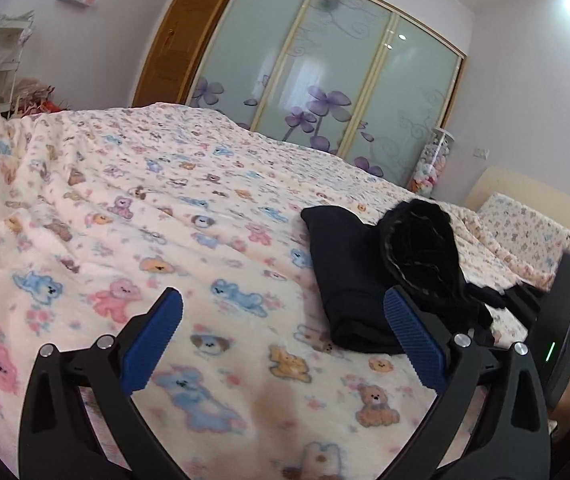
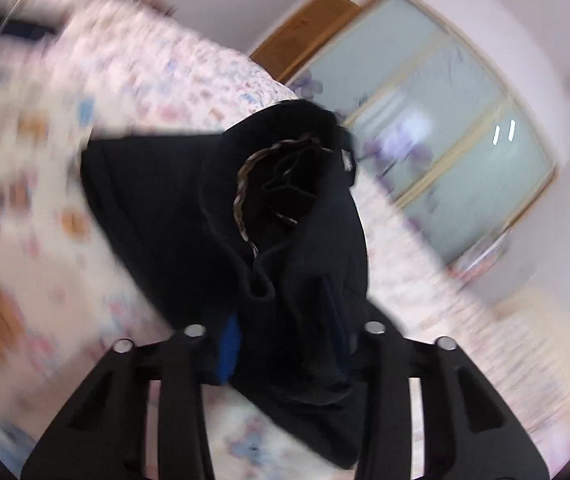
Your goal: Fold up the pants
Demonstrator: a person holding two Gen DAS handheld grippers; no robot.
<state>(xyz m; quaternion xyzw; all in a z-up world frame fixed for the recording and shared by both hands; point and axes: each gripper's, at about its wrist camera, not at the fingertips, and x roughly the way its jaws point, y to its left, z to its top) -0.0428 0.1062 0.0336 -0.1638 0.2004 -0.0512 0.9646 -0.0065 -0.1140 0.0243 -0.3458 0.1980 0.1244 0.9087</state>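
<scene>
The black pants [image 1: 349, 280] lie bunched and partly folded on the right side of the bed, waistband opening facing up. My left gripper [image 1: 283, 300] hovers open just left of them, blue pads wide apart over the blanket, nothing between them. My right gripper [image 1: 505, 294] reaches in from the right edge and grips the pants' near end. In the blurred right wrist view the pants [image 2: 285, 200] fill the centre. There the right gripper [image 2: 285, 320] is shut on a thick fold of black cloth, which hides its fingertips. One blue pad [image 2: 229, 352] shows.
A fleece blanket with a bear print [image 1: 125, 200] covers the bed. A matching pillow [image 1: 525, 228] and beige headboard [image 1: 525, 184] sit at the right. A glass sliding wardrobe [image 1: 325, 68] and wooden door [image 1: 173, 48] stand behind the bed, a white rack [image 1: 1, 52] at far left.
</scene>
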